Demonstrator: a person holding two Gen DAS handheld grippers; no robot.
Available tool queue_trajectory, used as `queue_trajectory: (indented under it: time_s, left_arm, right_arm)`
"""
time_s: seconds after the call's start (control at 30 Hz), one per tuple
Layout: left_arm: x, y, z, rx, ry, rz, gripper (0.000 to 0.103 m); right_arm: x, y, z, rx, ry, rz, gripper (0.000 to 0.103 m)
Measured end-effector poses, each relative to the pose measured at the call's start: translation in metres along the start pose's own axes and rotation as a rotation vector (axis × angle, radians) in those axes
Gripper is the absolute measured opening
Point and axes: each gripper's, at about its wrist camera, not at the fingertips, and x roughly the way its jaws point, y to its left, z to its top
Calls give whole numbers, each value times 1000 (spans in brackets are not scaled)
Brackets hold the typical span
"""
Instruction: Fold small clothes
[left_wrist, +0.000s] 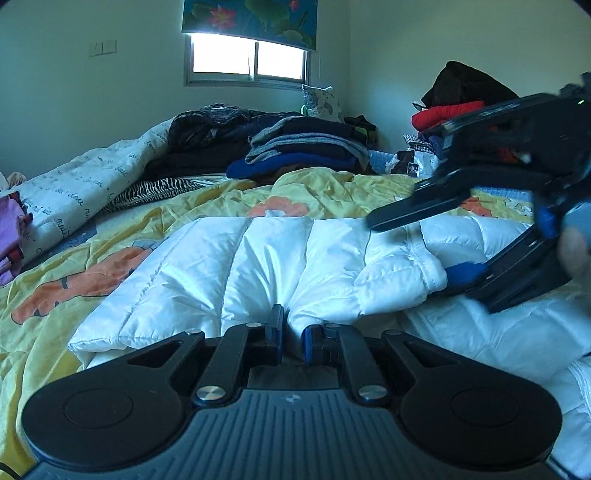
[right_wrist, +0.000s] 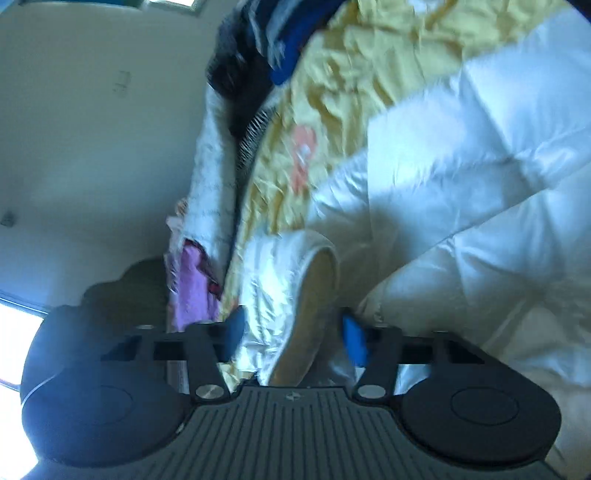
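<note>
White quilted jacket (left_wrist: 258, 258) spread on yellow bedcover (left_wrist: 55, 295). Left gripper (left_wrist: 291, 332), angled downward, pinches its near hem. Right gripper (right_wrist: 295, 332), rolled sideways, jaws part-open, straddles a sleeve cuff (right_wrist: 314, 266); contact unclear. Script on rolled quilt (left_wrist: 81, 184) illegible.

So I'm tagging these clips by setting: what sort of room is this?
Most likely a bedroom in a home. The white puffy jacket lies on a bed with a yellow printed quilt, stacks of folded clothes sit further back, and a window has a floral blind.
</note>
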Motion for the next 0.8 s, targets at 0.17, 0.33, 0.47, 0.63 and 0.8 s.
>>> queue_trajectory:
  time_s: [0.17,0.33,0.47,0.63,0.8]
  left_arm:
    - [0,-2,0,13,-1,-4,11]
    - [-20,-3,-1,43,-83,-71,43]
    - [-64,-4,-9,-9,-257,-45,90]
    - [-87,-9,-10,-11,-259,-75,90]
    - [-73,-18,-2,-18,-192,-49,90]
  right_arm:
    - [9,12,-15,-100,-44,-46,14]
    - [-16,20,-18,-163,-106,-28,12]
    - [-55,25,-17,-201,-144,14,12]
    - [-114,23,-16,-243,-202,24,12]
    - [-187,8,-10,-231,-315,10,12]
